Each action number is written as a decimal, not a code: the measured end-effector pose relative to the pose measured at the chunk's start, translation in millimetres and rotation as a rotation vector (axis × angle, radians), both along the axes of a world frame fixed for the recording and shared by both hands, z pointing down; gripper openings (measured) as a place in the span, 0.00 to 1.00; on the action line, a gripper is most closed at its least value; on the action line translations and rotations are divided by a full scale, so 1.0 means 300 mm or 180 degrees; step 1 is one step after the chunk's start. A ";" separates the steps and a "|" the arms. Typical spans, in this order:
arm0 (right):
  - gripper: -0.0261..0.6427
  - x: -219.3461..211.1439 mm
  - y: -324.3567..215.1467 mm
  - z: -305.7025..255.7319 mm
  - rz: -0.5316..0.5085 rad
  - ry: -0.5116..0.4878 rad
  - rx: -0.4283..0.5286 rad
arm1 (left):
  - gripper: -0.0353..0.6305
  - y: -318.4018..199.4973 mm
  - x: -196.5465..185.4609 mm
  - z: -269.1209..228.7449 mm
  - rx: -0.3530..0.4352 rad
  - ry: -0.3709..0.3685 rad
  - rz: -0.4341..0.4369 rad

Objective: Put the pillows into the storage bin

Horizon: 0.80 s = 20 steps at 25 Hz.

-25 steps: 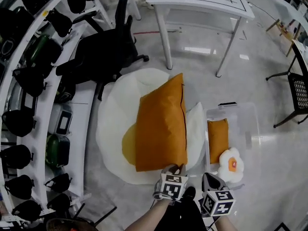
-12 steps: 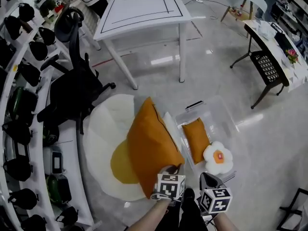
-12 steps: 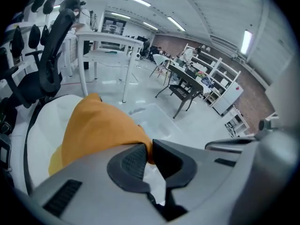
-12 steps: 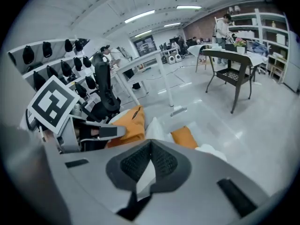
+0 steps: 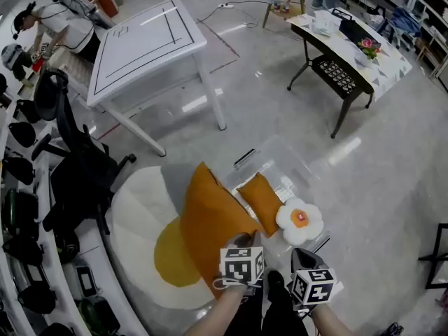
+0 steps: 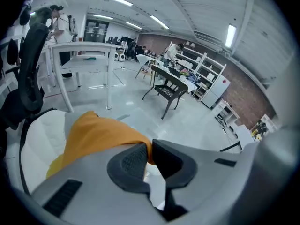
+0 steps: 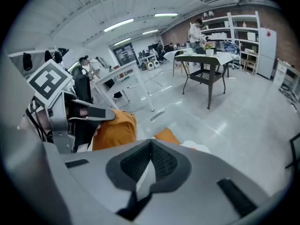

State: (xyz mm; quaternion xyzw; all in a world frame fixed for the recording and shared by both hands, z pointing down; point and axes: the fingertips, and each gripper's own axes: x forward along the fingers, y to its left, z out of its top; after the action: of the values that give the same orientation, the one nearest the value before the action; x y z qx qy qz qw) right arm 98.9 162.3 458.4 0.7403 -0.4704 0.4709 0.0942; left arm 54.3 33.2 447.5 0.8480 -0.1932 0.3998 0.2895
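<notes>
The left gripper (image 6: 149, 150) is clamping a corner of the big orange pillow (image 5: 210, 219). Its jaws are pinching right onto the fabric, and the orange cloth is filling the gap between them in the left gripper view. The pillow is tilting up and away from the person, with its near corner in the jaws. It's sitting over the right side of the huge fried-egg floor cushion (image 5: 136, 219), just left of the clear storage bin (image 5: 288, 165). From the head view its right edge is overlapping the bin's left rim, though whether it's actually touching is hard to call.

The right gripper (image 7: 151, 148) is holding nothing. Its jaws are pressing together with nothing between them, and it's hovering just right of the left gripper, on the near side of the bin.

Two pillows are lying inside the bin. A smaller orange pillow (image 5: 260, 201) is lying along the left side. A white flower-shaped pillow (image 5: 299, 220) with an orange-red centre is resting at the near right, up against the small one.

A white table (image 5: 143, 44) is standing at the far left and a black office chair (image 5: 73, 180) is sitting left of the floor cushion. A dark table (image 5: 336, 61) is standing well apart at the far right.
</notes>
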 end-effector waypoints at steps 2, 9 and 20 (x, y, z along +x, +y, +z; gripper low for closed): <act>0.04 0.029 0.027 -0.017 0.0125 0.0024 0.0016 | 0.10 -0.010 0.026 -0.015 -0.0052 0.0002 -0.0044; 0.04 0.101 0.161 -0.046 0.0456 0.0058 0.0004 | 0.10 0.028 0.169 -0.126 0.0017 0.0188 0.0147; 0.04 0.195 0.327 -0.082 0.0797 0.0119 -0.0006 | 0.10 0.166 0.461 -0.228 -0.0004 0.0461 0.0457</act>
State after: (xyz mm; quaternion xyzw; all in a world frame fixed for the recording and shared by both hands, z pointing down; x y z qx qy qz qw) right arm 157.4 260.4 433.7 0.8018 -0.3719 0.4656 0.0441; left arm 192.7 83.0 379.2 0.8861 -0.1102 0.3573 0.2739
